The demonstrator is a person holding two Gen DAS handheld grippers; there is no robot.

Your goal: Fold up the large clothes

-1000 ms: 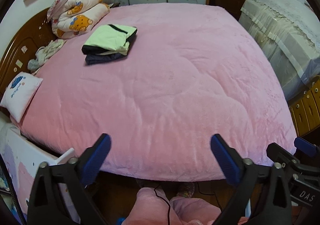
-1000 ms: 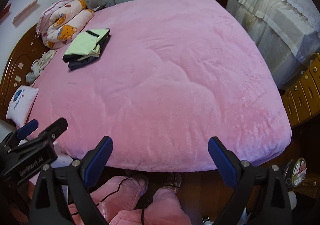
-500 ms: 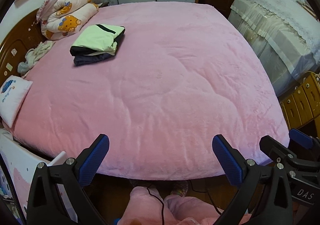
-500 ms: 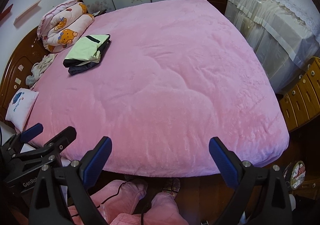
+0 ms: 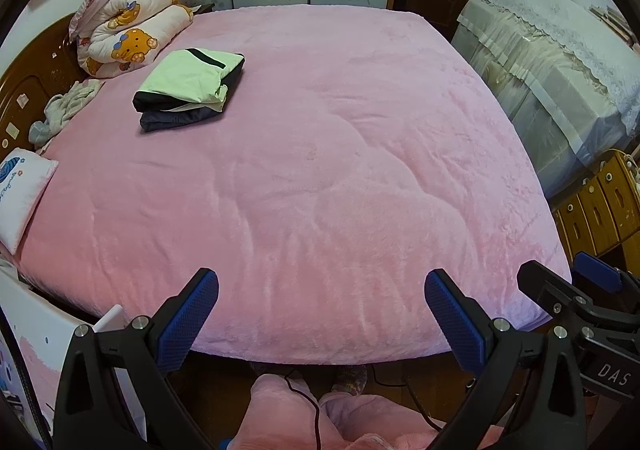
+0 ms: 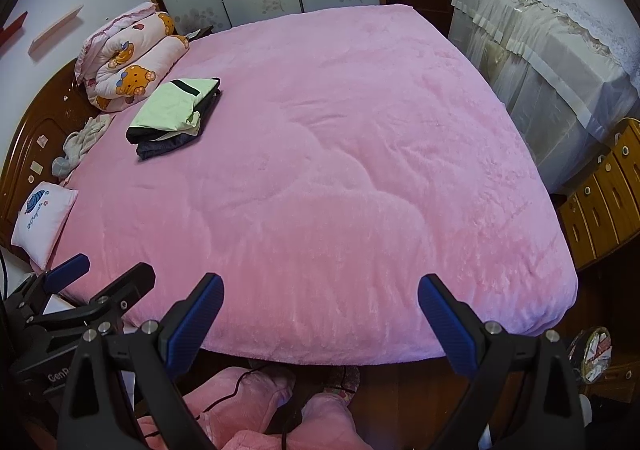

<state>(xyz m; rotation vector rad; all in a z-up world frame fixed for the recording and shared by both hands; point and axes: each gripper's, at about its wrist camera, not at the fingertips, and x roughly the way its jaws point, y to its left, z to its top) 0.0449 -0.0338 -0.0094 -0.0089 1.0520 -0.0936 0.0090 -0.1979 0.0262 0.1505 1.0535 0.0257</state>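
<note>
A folded stack of clothes (image 5: 188,90), pale green on top of dark navy, lies at the far left of the pink bed (image 5: 320,170). The right wrist view shows the same stack (image 6: 174,116). My left gripper (image 5: 320,314) hangs open over the bed's near edge, holding nothing. My right gripper (image 6: 320,314) is open too, beside it, also over the near edge. Both are far from the stack. Each gripper shows at the edge of the other's view.
A rolled bear-print quilt (image 5: 128,38), a crumpled grey cloth (image 5: 64,110) and a small white pillow (image 5: 20,194) line the wooden headboard at left. A cloth-covered cabinet (image 5: 560,62) and wooden drawers (image 5: 600,206) stand right. A person's pink-clad legs (image 5: 304,418) are below.
Both grippers have tilted up and drawn back slightly from the bed, so the stack and bed sit lower in view. Their jaws stayed open.
</note>
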